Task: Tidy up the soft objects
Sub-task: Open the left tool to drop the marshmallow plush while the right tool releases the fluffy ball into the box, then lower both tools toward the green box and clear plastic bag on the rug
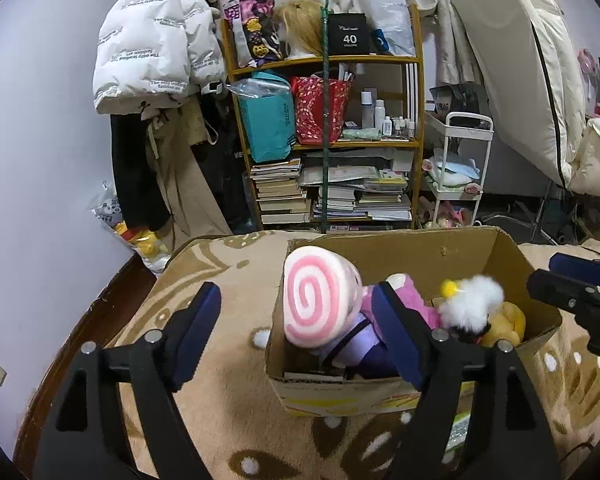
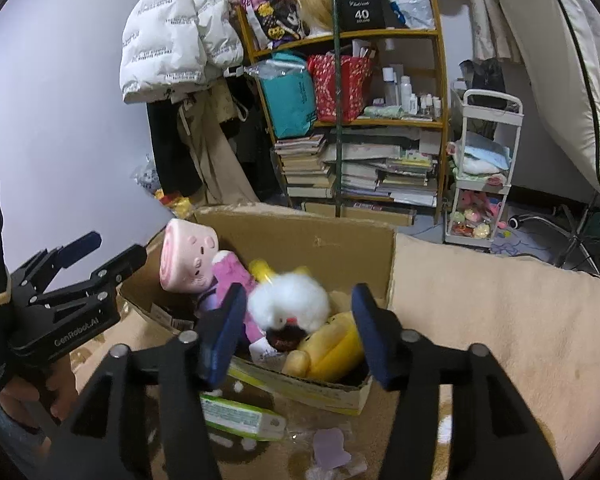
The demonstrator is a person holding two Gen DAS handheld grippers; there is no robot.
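Left wrist view showed the left claw point(image 1: 296, 320) released, its two blue-padded fingers spread wide above the near left part of a cardboard box point(image 1: 420, 256) that sat on a beige patterned blanket point(image 1: 220, 420). Inside the box lay a pink swirl-topped plush doll point(image 1: 316, 300), a white fluffy toy point(image 1: 472, 304) and a yellow plush point(image 1: 508, 322), packed close together. The right claw point(image 1: 572, 292) poked in at the right edge, beside the box. Right wrist view showed the right claw point(image 2: 300, 328) also released, empty, hovering over the near rim of the box point(image 2: 320, 240), with the white fluffy toy point(image 2: 292, 304) blurred between its fingers and the yellow plush point(image 2: 332, 352) below. The left claw point(image 2: 96, 256) hung open by the box's left side. A green packet point(image 2: 240, 416) lay on the blanket before the box.
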